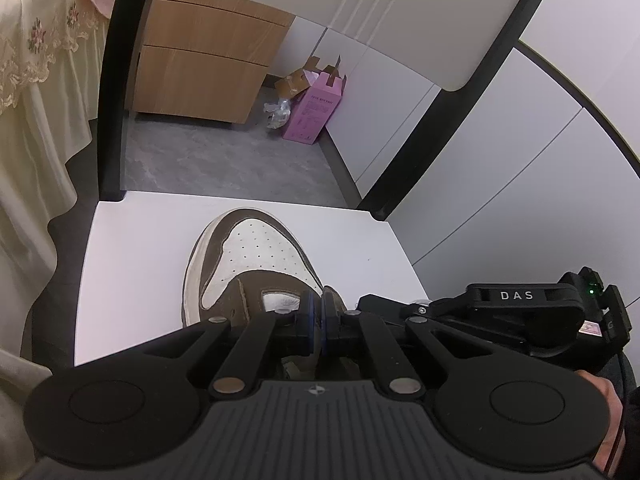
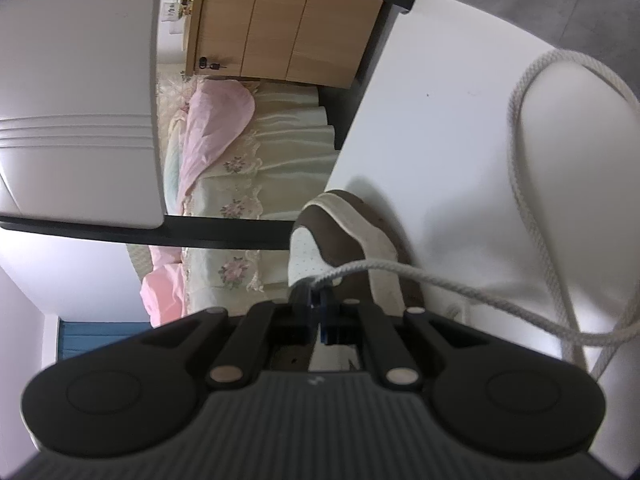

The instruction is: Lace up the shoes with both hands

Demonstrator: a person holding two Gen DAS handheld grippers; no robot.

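The left gripper [image 1: 319,322] had its blue pads pressed together over the laced part of the shoe [image 1: 256,256]; whether anything was pinched between them could not be told. The right gripper [image 2: 319,304] was also closed, and the white lace [image 2: 400,270] ran into its pads, clamped there just above the shoe's tongue area. From that grip the lace stretched away to the right, curved round in a large loose loop [image 2: 520,128] over the desk [image 2: 440,100] and came back down toward the lower right edge of the right wrist view.

The brown and white shoe stood on the white desk, its perforated toe pointing away from the left gripper. In the left wrist view the body of the right gripper [image 1: 520,312] sat just right of the shoe, with part of a hand [image 1: 604,404] behind it. Beyond the desk stood a wooden drawer unit [image 1: 200,64], a pink box [image 1: 314,110] on the grey floor, and a bed with a floral cream cover [image 2: 248,172].
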